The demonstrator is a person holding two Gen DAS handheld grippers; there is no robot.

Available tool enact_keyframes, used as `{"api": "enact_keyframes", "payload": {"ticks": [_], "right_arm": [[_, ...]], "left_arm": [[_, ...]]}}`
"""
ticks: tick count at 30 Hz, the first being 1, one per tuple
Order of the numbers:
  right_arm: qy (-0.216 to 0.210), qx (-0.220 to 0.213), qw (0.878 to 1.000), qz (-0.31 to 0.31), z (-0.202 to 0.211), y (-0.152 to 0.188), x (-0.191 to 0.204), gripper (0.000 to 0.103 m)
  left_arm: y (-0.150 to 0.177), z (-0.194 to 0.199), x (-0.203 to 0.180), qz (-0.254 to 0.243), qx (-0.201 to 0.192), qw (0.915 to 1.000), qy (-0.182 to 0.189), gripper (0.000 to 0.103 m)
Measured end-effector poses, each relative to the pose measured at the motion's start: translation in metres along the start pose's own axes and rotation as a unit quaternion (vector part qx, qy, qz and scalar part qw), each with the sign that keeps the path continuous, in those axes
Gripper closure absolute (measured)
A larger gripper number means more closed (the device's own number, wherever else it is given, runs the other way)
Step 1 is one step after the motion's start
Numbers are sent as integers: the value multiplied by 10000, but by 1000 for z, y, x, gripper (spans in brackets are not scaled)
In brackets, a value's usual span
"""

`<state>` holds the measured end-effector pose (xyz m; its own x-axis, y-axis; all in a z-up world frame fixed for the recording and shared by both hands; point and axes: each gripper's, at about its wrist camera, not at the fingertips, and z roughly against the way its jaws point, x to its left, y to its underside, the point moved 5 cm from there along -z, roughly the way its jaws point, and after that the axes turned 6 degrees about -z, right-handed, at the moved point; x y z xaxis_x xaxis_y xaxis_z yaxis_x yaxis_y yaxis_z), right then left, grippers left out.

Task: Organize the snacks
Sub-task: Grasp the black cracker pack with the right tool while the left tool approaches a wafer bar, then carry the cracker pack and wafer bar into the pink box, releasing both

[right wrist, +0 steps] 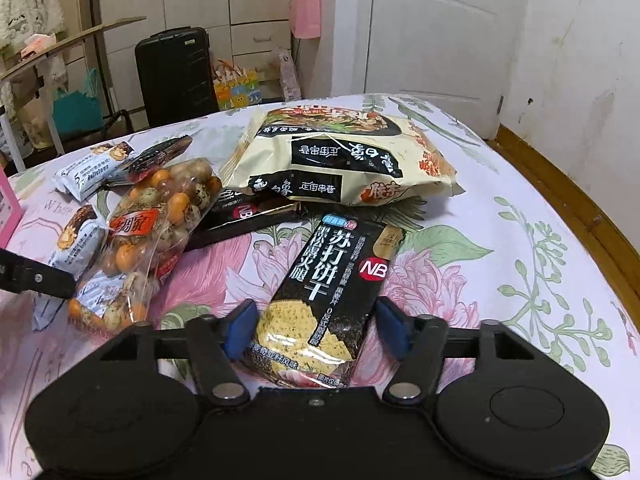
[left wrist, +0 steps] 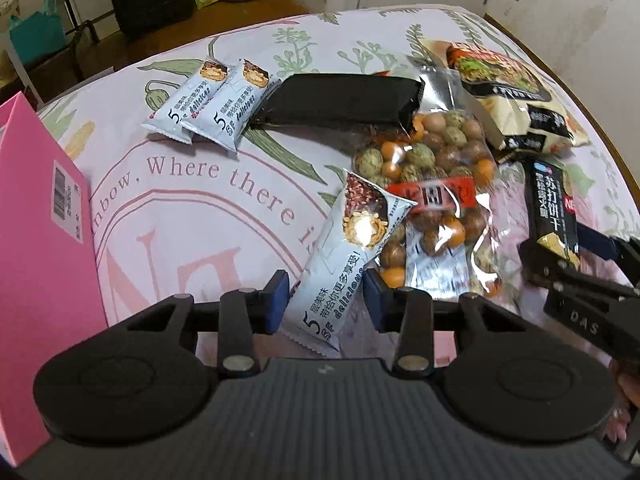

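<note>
so far little looks sorted: two white snack bars point(left wrist: 208, 102) lie side by side on the bed point(left wrist: 224, 200), just beside a dark packet point(left wrist: 340, 100). the rest is a loose heap, with the bag of nuts point(left wrist: 432, 184) and the noodle bag point(right wrist: 344, 156) overlapping. my left gripper point(left wrist: 326, 296) has its fingers around a third white snack bar point(left wrist: 344, 256), my right gripper point(right wrist: 316, 328) straddles the cracker pack point(right wrist: 328, 296); whether either truly pinches, i cannot tell. a pink box point(left wrist: 36, 216) stands at left.

Dim warm indoor light; glare on clear snack bag point(left wrist: 436, 208); strong fisheye edge bending.
</note>
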<state>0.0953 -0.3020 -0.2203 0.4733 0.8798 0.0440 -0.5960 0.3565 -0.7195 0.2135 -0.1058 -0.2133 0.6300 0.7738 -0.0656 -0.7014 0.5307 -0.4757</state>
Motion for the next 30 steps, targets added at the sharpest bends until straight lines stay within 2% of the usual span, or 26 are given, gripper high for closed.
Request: {"api": "enact_keyframes", "payload": {"ticks": [1,3,5,7,11,18,23,30], "right_arm": [[27,-7,10000,-23,-1,0,1,30],[47,-71,9999,84,-2,1,5,38],[-20,-54,9998,180,1,0,7,43],[-129,-10,9998,145,7,-3,6,44],[-367,155,9992,-101,21,-5,-1,44],[-566,149,9983,15,56,-9,6,44],[-932,268,9945,397,85,-9,20,44],[-1700,496,9819,676,115,-9,50,44]], "left_arm": [[-1,-1,0,1,12,10000,-10,64],[-2,-1,2,45,121,9999,60,66],[-1,2,6,320,311,9988,177,69],[1,8,8,455,359,9981,197,72],[9,24,6,452,311,9985,-34,73],[25,50,6,748,343,9966,59,73],[41,66,7,844,531,9950,82,73],[66,100,7,1126,466,9920,340,73]]}}
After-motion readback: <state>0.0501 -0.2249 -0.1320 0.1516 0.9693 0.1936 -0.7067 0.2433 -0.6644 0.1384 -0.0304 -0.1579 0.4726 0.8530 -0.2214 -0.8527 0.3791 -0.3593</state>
